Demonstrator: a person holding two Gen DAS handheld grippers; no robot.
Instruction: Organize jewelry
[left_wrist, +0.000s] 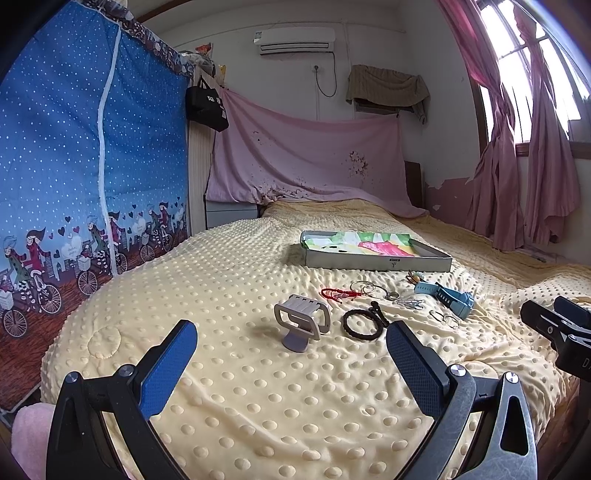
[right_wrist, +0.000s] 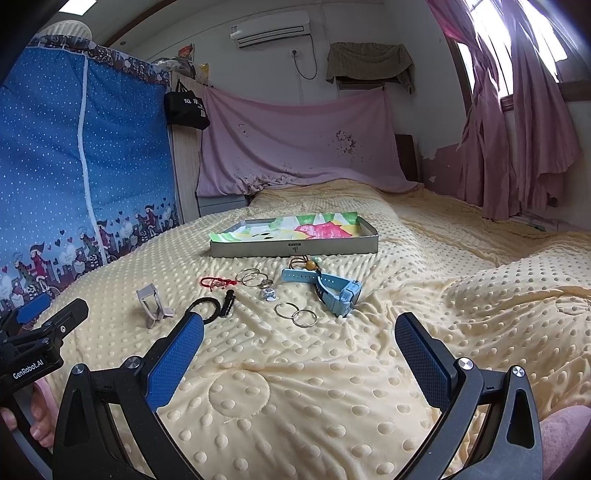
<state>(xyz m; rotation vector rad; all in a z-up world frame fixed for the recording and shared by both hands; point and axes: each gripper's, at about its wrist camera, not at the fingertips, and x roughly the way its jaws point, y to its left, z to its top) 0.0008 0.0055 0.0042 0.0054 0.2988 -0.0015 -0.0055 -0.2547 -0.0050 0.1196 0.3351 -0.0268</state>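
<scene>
- Jewelry (right_wrist: 258, 280) lies loose mid-bed on a dotted yellow blanket (right_wrist: 332, 387), before a shallow box (right_wrist: 295, 248).
- Pink curtains (right_wrist: 517, 129) hang right.
- Right view alone shows a hand (right_wrist: 37, 421).
- Left tool (left_wrist: 291, 345) and right tool (right_wrist: 299, 343): wide, empty.

Ahead of the claw, yellow dotted bedspread (left_wrist: 258, 387); beyond, pink sheet (left_wrist: 306, 155) on white wall; rightward, sunlit window (left_wrist: 517, 48) behind pink curtains (left_wrist: 546, 155).

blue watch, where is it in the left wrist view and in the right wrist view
Left wrist: the blue watch lies right of centre, just in front of the grey tray.
Right wrist: the blue watch lies near centre, below the tray's right half.
Shared landmark: the tray.
</scene>
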